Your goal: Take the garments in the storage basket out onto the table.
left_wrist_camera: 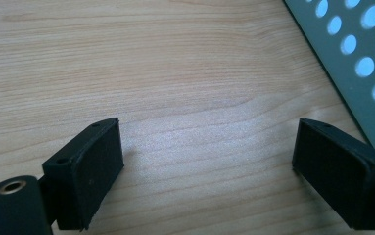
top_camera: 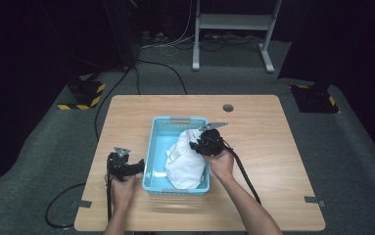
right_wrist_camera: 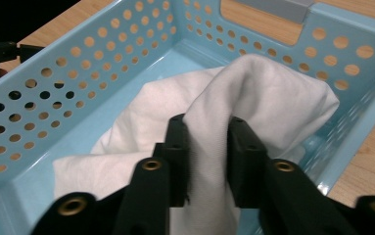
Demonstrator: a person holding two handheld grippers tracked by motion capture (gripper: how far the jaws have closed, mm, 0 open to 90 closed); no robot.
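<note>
A white cloth [top_camera: 185, 159] lies crumpled in a light blue perforated basket [top_camera: 156, 128] at the table's middle. My right gripper [top_camera: 200, 145] reaches over the basket's right side and is shut on a raised fold of the cloth [right_wrist_camera: 253, 93]; its jaws pinch the fabric between them [right_wrist_camera: 207, 161]. The basket's holed wall [right_wrist_camera: 53, 83] runs along the left of the right gripper view. My left gripper [top_camera: 135, 167] rests on the table just left of the basket, jaws wide apart [left_wrist_camera: 207, 161] over bare wood with nothing between them.
The basket's wall [left_wrist_camera: 366, 63] stands close at the right of the left gripper view. A wooden table [top_camera: 263, 147] has free room right of the basket and a round grommet [top_camera: 228, 107] at the back. Cables trail off the front edge.
</note>
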